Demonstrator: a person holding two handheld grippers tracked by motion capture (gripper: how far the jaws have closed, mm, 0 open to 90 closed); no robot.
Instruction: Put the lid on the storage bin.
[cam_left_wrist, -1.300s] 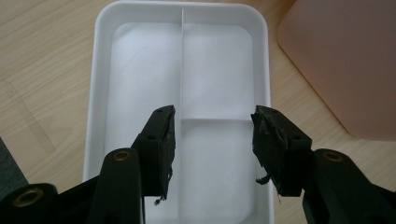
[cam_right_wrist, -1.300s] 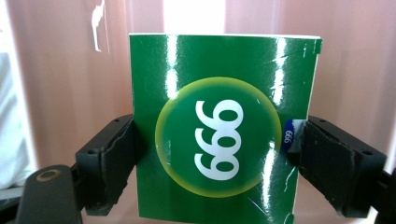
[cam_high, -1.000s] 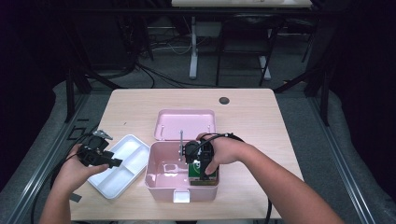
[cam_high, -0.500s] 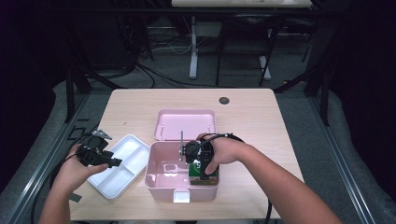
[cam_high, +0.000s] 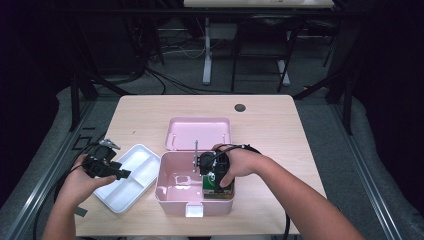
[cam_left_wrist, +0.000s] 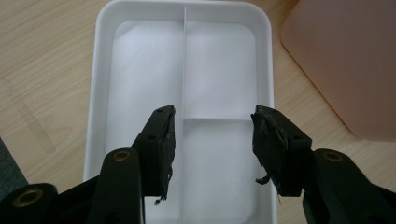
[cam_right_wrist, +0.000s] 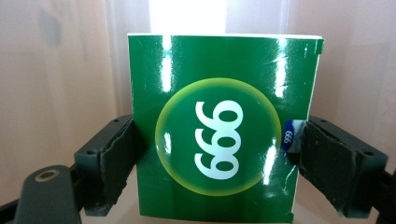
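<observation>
Your right gripper (cam_right_wrist: 212, 154) pinches the green box (cam_right_wrist: 219, 126) by its sides, low in the pink case (cam_high: 172, 192), barely moved over the last second: placing looks nearly finished. Your left gripper (cam_left_wrist: 212, 135) hangs spread over the white tray (cam_left_wrist: 100, 70) on the tabletop (cam_high: 280, 125).

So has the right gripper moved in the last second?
No. The right gripper sits at the same spot inside the pink box, clamped on the green carton.
</observation>
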